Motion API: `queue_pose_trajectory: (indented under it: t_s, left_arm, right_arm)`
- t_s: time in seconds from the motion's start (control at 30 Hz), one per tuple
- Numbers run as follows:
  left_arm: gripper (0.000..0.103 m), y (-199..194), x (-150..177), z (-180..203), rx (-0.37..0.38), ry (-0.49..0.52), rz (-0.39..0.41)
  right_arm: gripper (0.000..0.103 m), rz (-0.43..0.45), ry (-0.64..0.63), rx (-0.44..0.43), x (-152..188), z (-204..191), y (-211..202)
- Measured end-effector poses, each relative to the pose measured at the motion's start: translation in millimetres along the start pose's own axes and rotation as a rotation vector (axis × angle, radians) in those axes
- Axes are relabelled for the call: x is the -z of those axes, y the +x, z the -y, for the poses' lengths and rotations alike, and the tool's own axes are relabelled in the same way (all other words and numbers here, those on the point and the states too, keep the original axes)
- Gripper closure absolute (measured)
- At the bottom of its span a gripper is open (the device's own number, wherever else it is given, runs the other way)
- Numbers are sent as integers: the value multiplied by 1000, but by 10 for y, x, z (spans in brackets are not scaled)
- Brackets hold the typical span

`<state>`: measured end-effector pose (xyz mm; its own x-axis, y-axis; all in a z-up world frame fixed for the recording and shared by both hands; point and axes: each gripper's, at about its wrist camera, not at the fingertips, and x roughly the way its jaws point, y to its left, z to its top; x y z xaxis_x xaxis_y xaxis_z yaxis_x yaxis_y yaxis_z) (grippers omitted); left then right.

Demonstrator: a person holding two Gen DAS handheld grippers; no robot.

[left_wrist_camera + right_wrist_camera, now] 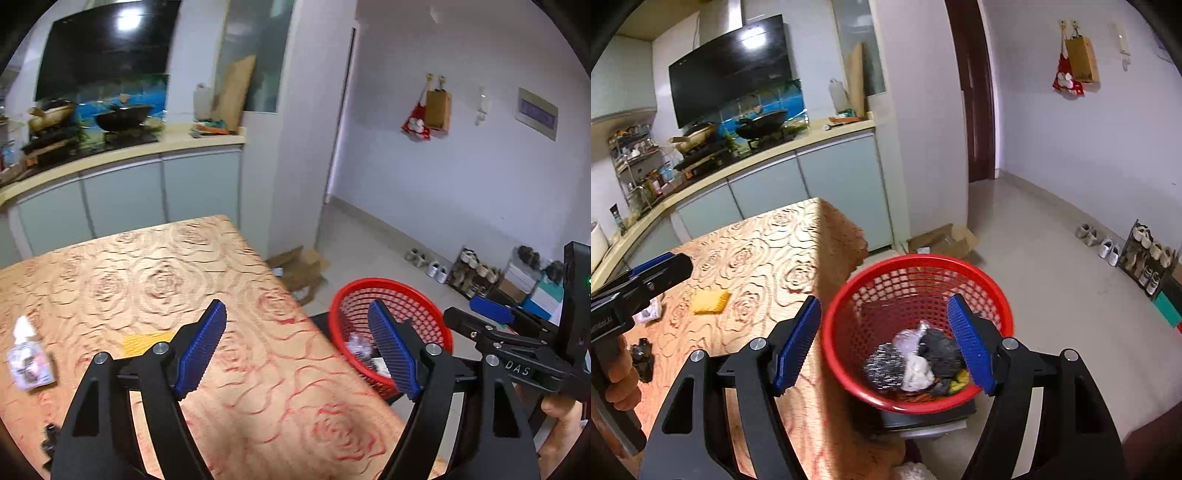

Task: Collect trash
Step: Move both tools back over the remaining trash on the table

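Observation:
A red plastic basket (pixel 988 291) stands beside the table's right edge, holding crumpled black, white and silvery trash (pixel 916 360). My right gripper (pixel 884 345) hangs open above the basket's near rim, nothing between its blue pads. My left gripper (pixel 301 349) is open and empty over the table's right side, with the basket (pixel 424 314) past its right finger. On the rose-patterned tablecloth (pixel 155 273) lie a yellow sponge (pixel 711 301), a small white packet (pixel 27 360) and a black crumpled scrap (pixel 642 356). The left gripper shows at the right wrist view's left edge, held by a hand (pixel 622 380).
A kitchen counter (pixel 768 155) with a stove, pans and a black hood runs behind the table. Flattened cardboard (pixel 943 238) lies on the tiled floor beyond the basket. A shoe rack (pixel 1145 258) and loose shoes line the right wall. The basket rests on a dark stool (pixel 923 419).

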<state>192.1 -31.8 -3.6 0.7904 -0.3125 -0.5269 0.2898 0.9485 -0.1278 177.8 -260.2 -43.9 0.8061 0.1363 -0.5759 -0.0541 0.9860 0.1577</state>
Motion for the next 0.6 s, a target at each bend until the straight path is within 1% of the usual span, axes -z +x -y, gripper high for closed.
queue_pose_trajectory:
  t_s: [0.17,0.27,0.4,0.53,0.6]
  left_arm:
    - [26,-292,91,-279,-93,-41,20]
    - [25,-491,170,-484,-171,-75,32]
    - [25,-771,355,-788,-289,-136,39]
    - [25,-972,573,-966,-404,-167,26]
    - [25,-1049,687,-1047,-432,-196,13]
  right_arm:
    - [34,4,-23,-47,-22,-233,-15]
    - [34,13,-43,-75,-50,-389,-32]
    - [34,25,-65,-119,-78,-604,-49]
    - [34,22,-91,-171,-73,-847,-37]
    - [34,14,-105,-191,-63,-960,-15]
